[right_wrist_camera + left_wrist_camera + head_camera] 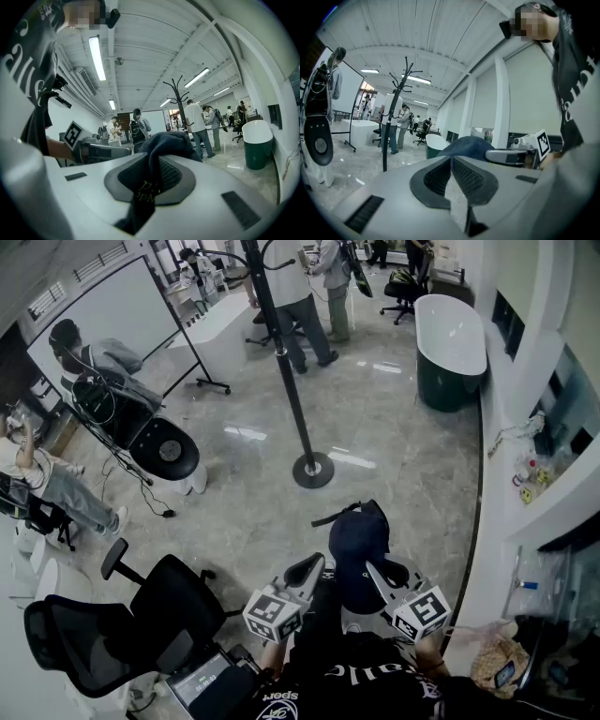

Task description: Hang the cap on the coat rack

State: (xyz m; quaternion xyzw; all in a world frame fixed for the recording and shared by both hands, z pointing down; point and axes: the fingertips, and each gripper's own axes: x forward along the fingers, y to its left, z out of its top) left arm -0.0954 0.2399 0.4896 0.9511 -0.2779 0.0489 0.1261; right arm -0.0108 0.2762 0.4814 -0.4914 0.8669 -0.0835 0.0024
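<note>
A dark navy cap (358, 542) hangs in front of me above the floor, and my right gripper (373, 570) is shut on it. In the right gripper view its fabric (165, 143) is pinched between the pads, with a printed tag showing, and the right gripper (151, 180) holds it firmly. My left gripper (312, 565) sits just left of the cap, shut with nothing in it; its pads (440, 177) meet and the cap (465, 144) shows beyond them. The black coat rack (287, 371) stands ahead on a round base (312, 470); its hooks (407, 75) branch at the top.
A black office chair (141, 615) stands at my left. A white and dark green tub (450, 345) is at the far right by the wall. Several people (302, 296) stand behind the rack. A whiteboard (112, 310) and a black round stand (164, 448) are at the left.
</note>
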